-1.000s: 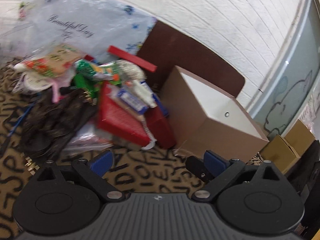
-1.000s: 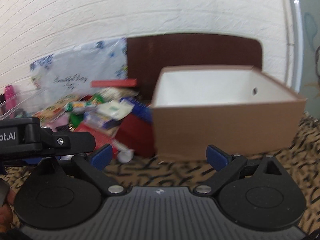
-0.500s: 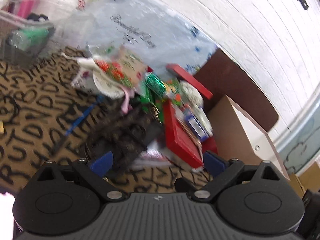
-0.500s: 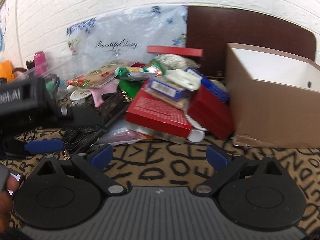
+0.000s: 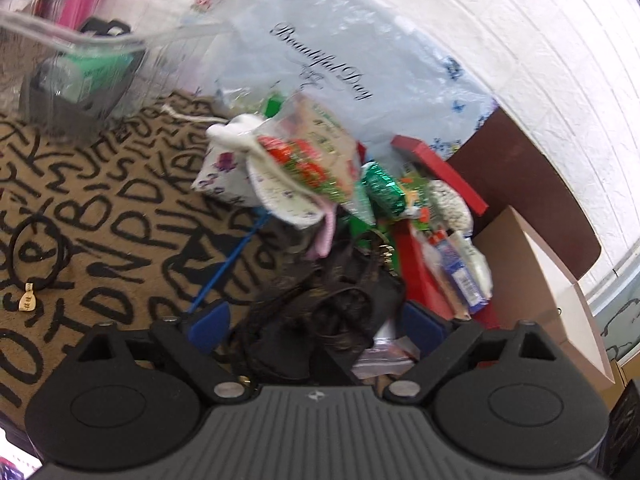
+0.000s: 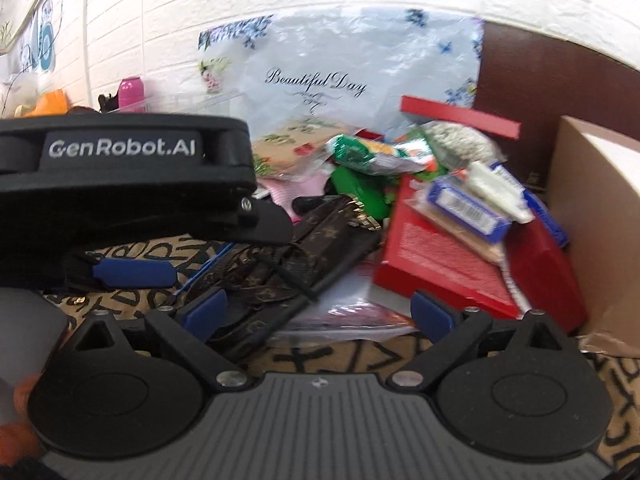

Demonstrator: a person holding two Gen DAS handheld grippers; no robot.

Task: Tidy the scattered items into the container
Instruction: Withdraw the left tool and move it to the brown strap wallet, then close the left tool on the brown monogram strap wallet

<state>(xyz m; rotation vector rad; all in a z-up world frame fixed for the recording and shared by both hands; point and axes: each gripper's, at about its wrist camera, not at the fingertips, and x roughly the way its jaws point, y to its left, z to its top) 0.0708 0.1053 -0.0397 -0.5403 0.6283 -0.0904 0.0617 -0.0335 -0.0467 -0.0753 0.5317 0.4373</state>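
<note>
We read "Beautiful Day" in black script on the pale flower-printed plastic bag (image 6: pixel 352 76) at twelve o'clock in the right wrist view; the same words show on it in the left wrist view (image 5: pixel 320 64). At nine o'clock, white letters spell "GenRobot.AI" on the black body of the left tool (image 6: pixel 120 148). The tan cloth with large black letters (image 5: pixel 100 208) carries jumbled capitals forming no word we can make out. A blue-and-white carton (image 6: pixel 466 210) bears a barcode, its digits too blurred to read.
</note>
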